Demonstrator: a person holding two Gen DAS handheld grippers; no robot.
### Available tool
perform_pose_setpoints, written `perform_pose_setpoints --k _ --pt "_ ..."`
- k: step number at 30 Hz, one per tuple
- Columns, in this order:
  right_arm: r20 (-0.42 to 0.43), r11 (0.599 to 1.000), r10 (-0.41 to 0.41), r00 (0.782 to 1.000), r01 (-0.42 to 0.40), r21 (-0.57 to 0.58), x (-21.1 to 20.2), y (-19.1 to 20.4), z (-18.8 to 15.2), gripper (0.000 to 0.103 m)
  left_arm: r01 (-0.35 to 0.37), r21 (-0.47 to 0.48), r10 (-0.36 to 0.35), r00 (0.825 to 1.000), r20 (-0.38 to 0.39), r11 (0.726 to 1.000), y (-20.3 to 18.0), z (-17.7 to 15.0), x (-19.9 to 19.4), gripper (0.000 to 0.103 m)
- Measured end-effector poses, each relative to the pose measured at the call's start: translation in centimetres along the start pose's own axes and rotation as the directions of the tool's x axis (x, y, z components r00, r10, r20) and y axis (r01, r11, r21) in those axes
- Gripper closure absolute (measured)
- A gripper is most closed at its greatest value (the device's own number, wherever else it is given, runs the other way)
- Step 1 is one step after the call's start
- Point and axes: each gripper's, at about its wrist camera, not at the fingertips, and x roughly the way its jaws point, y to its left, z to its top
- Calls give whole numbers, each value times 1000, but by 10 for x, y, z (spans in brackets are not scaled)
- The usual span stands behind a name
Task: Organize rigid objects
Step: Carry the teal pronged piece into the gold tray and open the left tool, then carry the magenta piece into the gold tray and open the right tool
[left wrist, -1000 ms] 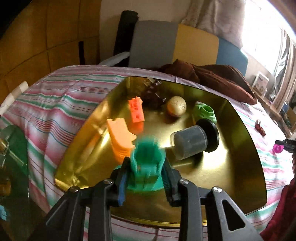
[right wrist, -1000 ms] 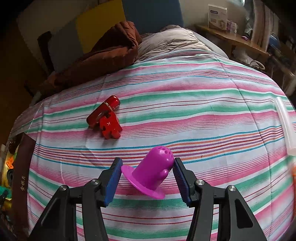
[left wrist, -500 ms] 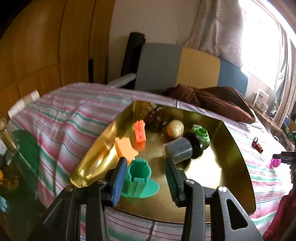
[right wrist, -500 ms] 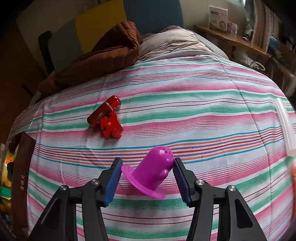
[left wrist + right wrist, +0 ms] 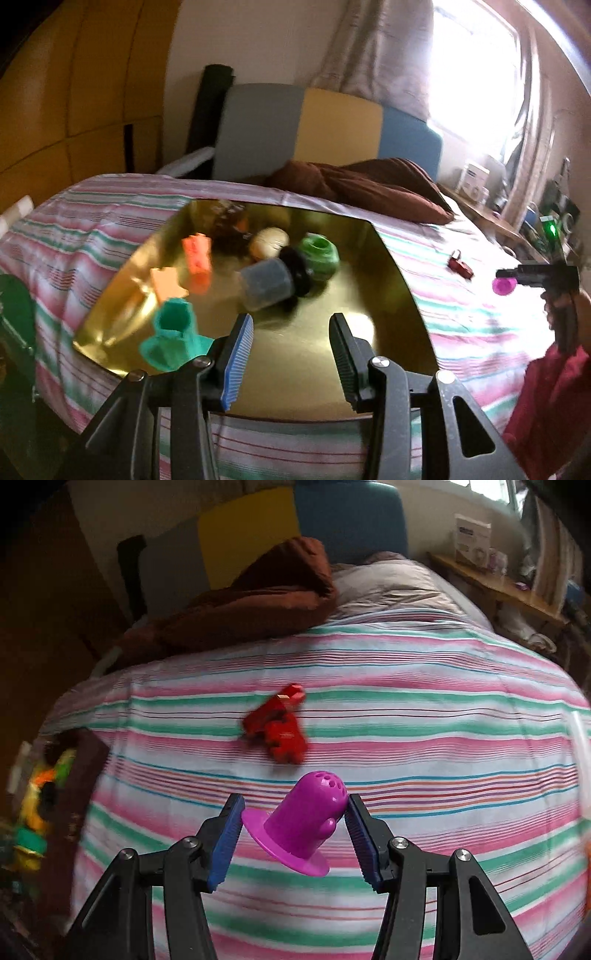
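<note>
You are gripping the magenta cap in your right gripper, lifted over the striped bedsheet. It is looking like light, stiff, slick plastic: domed, perforated, flanged; hold the 2 sides of the dome, not the flange. Your left gripper is hanging spread and empty over the gold tray.

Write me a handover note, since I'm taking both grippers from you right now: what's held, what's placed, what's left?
Left gripper: open, empty, above the gold tray.
Right gripper: shut on the magenta cap, over the striped bedsheet.
Done: teal piece, orange blocks, grey cylinder, green piece sit in the tray.
Left: tray the cap, then the red pieces on the sheet.
</note>
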Motion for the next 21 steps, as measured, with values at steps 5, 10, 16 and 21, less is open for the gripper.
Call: perform_pose_setpoints --k 5,10,16,21 --pt "1 994 102 995 -102 -30 -13 37 -5 46 32 22 -32 999 -1 999 -9 -2 0 60" --pt "-6 976 199 980 -199 -89 -21 89 -17 46 35 -10 -35 999 17 999 0 -1 -5 60" --pt "-24 934 312 950 -311 -177 -26 160 -35 46 10 -75 -8 1000 22 997 18 3 -9 60" --pt "-65 892 363 930 -367 -264 -21 218 -49 46 -12 -110 13 1000 11 994 28 3 -10 60"
